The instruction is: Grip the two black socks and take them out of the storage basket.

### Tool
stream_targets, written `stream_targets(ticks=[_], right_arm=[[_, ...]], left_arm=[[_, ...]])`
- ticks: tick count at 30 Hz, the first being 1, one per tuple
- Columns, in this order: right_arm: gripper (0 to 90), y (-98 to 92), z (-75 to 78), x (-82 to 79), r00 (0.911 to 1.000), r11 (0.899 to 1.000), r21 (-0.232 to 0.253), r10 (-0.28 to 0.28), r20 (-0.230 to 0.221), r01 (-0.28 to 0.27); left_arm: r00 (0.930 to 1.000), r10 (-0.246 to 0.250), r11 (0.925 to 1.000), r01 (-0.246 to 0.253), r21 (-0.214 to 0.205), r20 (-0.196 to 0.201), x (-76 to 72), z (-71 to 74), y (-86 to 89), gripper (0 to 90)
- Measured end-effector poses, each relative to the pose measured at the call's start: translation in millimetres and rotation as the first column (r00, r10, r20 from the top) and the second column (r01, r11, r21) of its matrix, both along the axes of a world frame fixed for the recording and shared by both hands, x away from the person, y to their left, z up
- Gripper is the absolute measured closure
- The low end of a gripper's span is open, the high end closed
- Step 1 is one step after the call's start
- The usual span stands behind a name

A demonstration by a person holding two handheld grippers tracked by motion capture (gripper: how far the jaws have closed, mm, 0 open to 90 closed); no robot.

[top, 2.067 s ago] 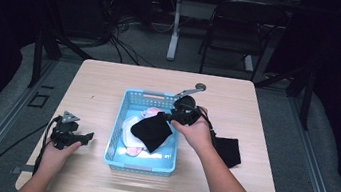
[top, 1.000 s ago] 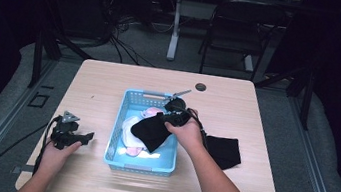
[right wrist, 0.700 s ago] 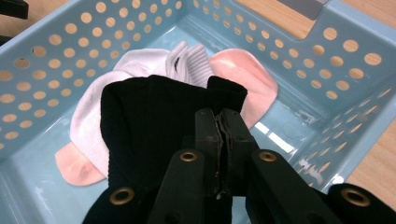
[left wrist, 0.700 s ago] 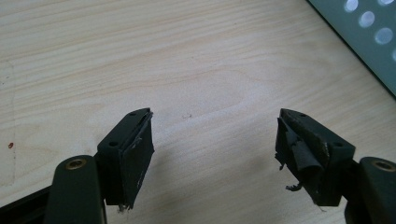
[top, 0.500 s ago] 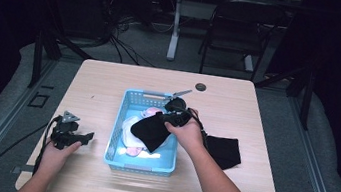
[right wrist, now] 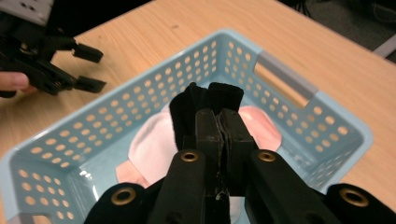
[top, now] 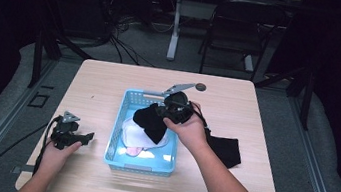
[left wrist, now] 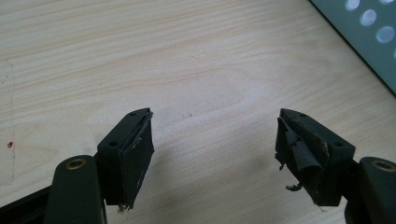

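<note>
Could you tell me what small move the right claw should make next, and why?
Probably lift a little higher. The right claw is shut on the black cloth, which hangs down inside the blue basket over the white and pink cloth. More height should carry its hanging end over the basket wall.

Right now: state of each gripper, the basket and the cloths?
right gripper: shut on black cloth, over the basket.
black cloth: hanging from the jaws, above the basket.
left gripper: open, nothing between the jaws, low over the table.
blue basket: upright, holding a white and pink cloth.
second black cloth: lying on the table, right of the basket.
</note>
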State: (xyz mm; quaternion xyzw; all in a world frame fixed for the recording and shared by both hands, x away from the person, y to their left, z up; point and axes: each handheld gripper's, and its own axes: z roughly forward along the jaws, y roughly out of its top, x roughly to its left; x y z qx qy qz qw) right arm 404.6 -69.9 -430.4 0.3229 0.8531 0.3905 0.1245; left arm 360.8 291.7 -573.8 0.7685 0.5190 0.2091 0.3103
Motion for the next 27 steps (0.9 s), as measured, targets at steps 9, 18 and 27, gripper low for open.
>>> stream_targets(ticks=[9,18,27], right_arm=[[87.5,-2.6,38.0,-9.7,0.9982,0.999,0.04,0.006,0.06,-0.009],[87.5,-7.7,56.1,-16.6,0.9956,0.999,0.047,0.011,0.094,-0.015],[87.5,-23.3,62.7,-18.2,0.9943,0.999,0.045,-0.014,0.106,0.009]], left_arm=[[1.0,0.004,1.0,-0.004,-0.004,0.001,-0.2,0.0,0.3,27.6],[1.0,0.003,1.0,-0.003,-0.005,-0.003,-0.2,-0.1,0.9,27.6],[1.0,0.004,1.0,-0.004,-0.005,-0.002,-0.2,-0.1,1.0,27.6]])
